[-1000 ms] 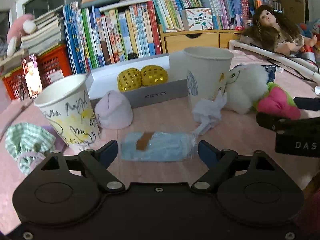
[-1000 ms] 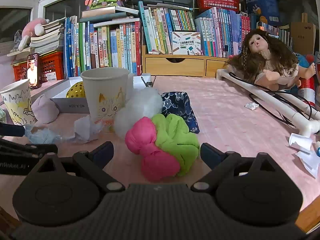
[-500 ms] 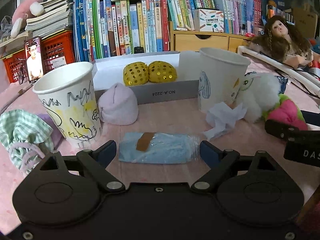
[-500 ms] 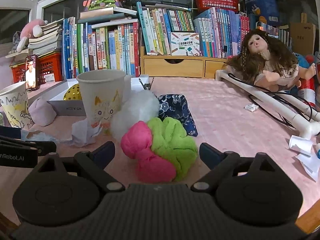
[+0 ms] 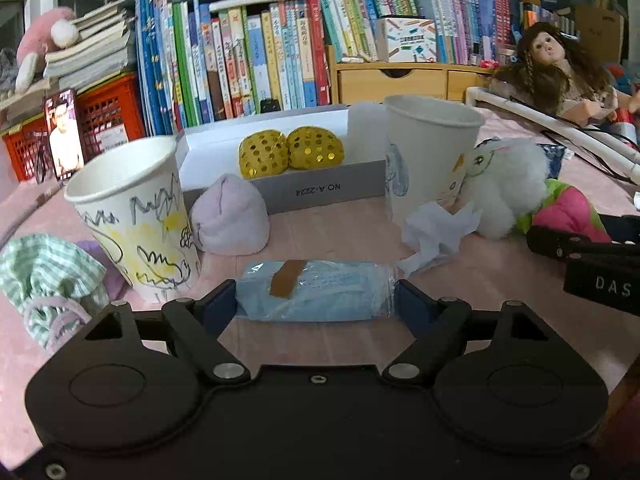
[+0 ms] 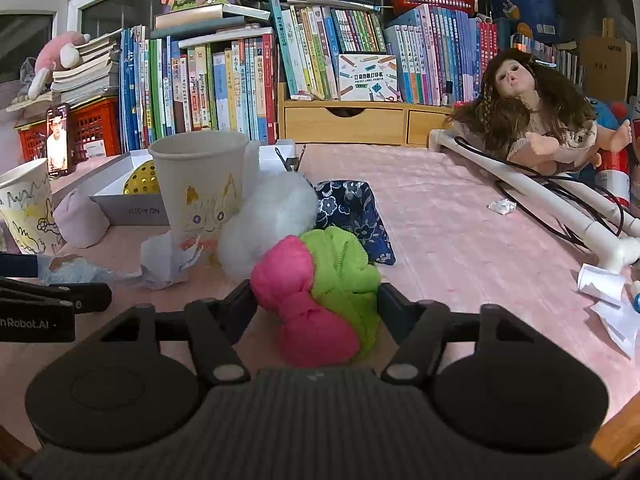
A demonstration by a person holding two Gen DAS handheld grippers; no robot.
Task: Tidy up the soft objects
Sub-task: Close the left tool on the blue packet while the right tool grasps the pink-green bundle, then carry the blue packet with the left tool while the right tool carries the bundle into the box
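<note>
Because both soft items must be lifted together, I have just closed each gripper—left gripper [image 5: 316,300] clamps the blue mask pack [image 5: 316,294], right gripper [image 6: 316,304] squeezes the pink-green plush [image 6: 320,296], both near the tabletop's [image 6: 460,240] front edge.

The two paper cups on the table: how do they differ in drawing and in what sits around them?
The left cup bears black scribbles and yellow patches; the right cup bears a cat face. A lilac pouch and green checked cloth flank the left cup; crumpled tissue and a white plush crowd the right cup. Both stand upright, mouths open, near the grey box.
</note>
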